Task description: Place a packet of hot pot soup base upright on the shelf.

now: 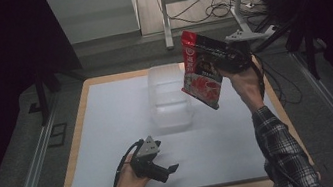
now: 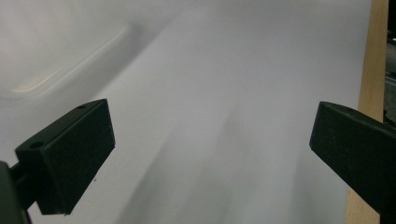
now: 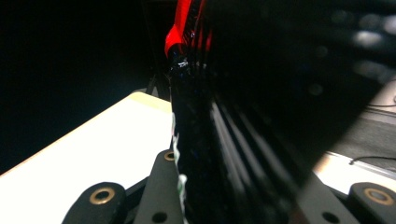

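Red snack pouch (image 1: 200,70) clamped edge-on in the right claw (image 1: 220,62)

A white sheet (image 1: 110,133) covers most of the wooden desk (image 1: 81,112). Beyond the desk's far edge stands a metal frame (image 1: 165,17), with loose cables (image 1: 212,11) on the floor beside it.

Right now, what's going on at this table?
A person works with a handheld gripper in each hand. The right gripper is shut on a red and black snack pouch, held in the air just right of a clear plastic container that stands on the white table sheet. The left gripper hovers low near the table's front edge, jaws open and holding nothing.
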Motion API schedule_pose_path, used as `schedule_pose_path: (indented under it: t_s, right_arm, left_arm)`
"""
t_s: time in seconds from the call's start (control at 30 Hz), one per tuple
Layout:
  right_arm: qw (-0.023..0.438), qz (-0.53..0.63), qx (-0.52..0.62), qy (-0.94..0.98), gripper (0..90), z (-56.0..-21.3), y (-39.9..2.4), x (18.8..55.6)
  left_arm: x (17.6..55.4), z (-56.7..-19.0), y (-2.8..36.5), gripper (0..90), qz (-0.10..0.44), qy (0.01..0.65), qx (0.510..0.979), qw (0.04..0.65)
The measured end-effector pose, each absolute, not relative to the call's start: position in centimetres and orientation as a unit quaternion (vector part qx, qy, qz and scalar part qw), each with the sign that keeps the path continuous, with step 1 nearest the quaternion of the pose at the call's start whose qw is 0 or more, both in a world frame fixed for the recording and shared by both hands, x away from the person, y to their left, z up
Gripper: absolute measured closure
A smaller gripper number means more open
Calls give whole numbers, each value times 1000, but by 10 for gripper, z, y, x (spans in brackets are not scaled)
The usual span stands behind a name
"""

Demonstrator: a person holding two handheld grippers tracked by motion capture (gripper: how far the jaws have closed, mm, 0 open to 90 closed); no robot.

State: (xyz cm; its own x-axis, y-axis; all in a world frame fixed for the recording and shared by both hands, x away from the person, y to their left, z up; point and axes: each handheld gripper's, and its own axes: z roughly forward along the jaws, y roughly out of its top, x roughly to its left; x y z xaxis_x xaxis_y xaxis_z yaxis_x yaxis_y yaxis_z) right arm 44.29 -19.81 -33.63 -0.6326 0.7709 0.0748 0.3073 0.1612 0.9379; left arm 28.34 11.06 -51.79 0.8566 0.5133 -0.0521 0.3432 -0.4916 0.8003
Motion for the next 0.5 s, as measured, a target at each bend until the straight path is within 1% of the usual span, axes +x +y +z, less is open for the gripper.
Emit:
schedule_pose_path:
  t_s: [0.5]
  right_arm:
    - [198,540,350,740,769,-347,-154,458]
  left_arm:
    - [279,-519,113,0,98,250,857,440]
